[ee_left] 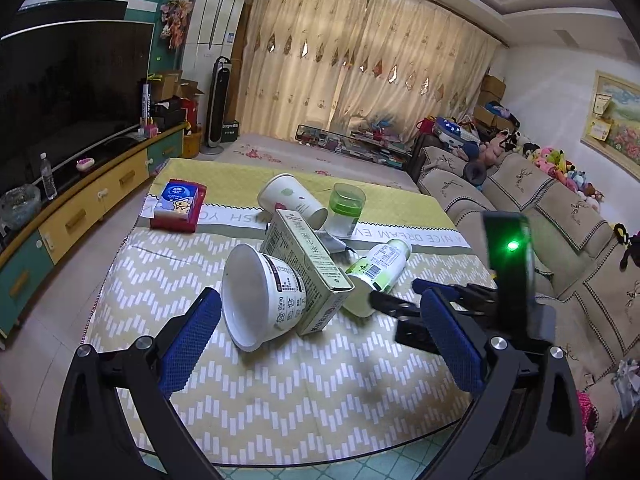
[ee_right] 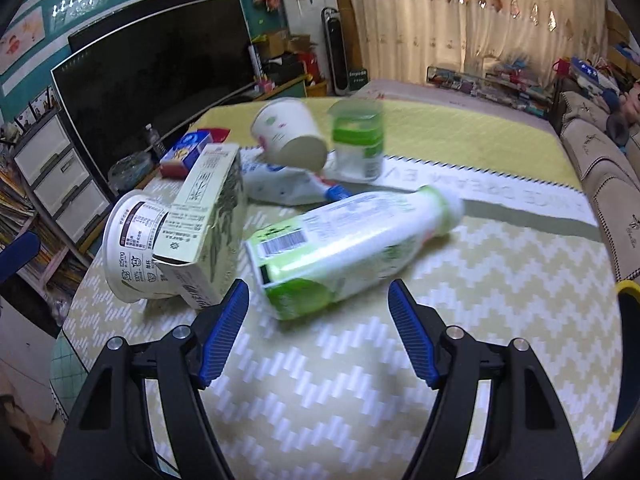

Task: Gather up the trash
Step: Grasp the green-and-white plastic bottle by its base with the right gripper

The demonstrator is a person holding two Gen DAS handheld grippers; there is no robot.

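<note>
Trash lies on a table with a patterned cloth (ee_left: 280, 392). A white yogurt cup (ee_left: 260, 296) lies on its side against a pale green carton (ee_left: 308, 272). A green-and-white bottle (ee_left: 378, 270) lies to the right; a paper cup (ee_left: 290, 198) and a green-lidded jar (ee_left: 345, 210) are behind. My left gripper (ee_left: 320, 340) is open just before the yogurt cup and carton. My right gripper (ee_right: 318, 332) is open, its fingers either side of the bottle's base (ee_right: 344, 248). The right gripper also shows in the left wrist view (ee_left: 404, 304).
A red tissue pack (ee_left: 178, 204) lies at the table's far left. A crumpled white wrapper (ee_right: 284, 186) lies behind the bottle. A TV stand (ee_left: 80, 208) runs along the left, a sofa (ee_left: 540, 216) along the right. A yellow rim (ee_right: 628, 292) shows at the right edge.
</note>
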